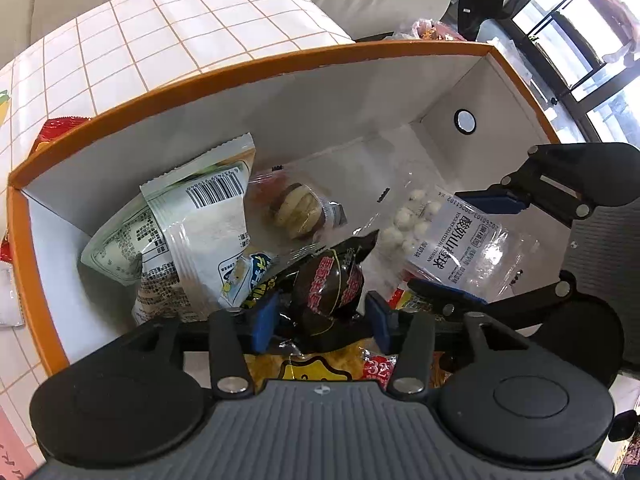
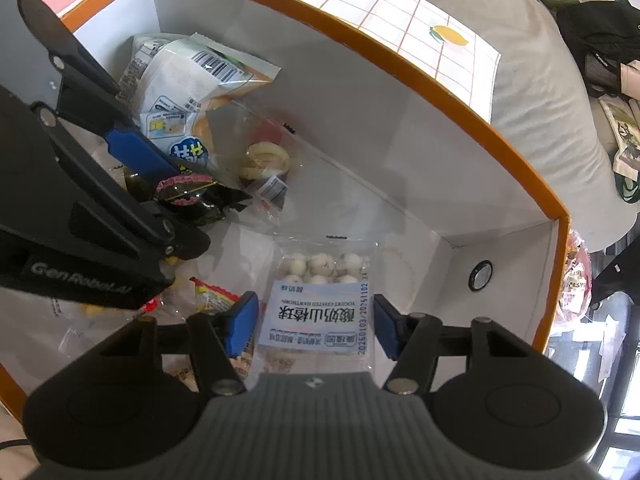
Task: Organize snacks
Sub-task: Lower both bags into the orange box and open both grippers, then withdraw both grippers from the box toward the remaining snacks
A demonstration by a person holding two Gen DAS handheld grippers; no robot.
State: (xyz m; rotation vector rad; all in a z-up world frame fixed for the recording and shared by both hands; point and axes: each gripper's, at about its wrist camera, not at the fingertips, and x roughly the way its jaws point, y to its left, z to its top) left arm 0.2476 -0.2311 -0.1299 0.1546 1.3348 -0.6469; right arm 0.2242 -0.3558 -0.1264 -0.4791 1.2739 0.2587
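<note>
A white-and-orange grid cloth covers the worktop [image 1: 120, 48], and on it stands an orange-rimmed box [image 1: 256, 66] holding the snacks. The left gripper [image 1: 322, 320] stands open astride a dark egg-shaped packet [image 1: 326, 280], pads clear of it. The right gripper [image 2: 316, 326] stands open around a yoghurt hawthorn ball bag [image 2: 320, 304], seen at 6 o'clock. If either gripper is lifted carelessly, slack film could be snagged and a packet dragged out of the box.
</note>
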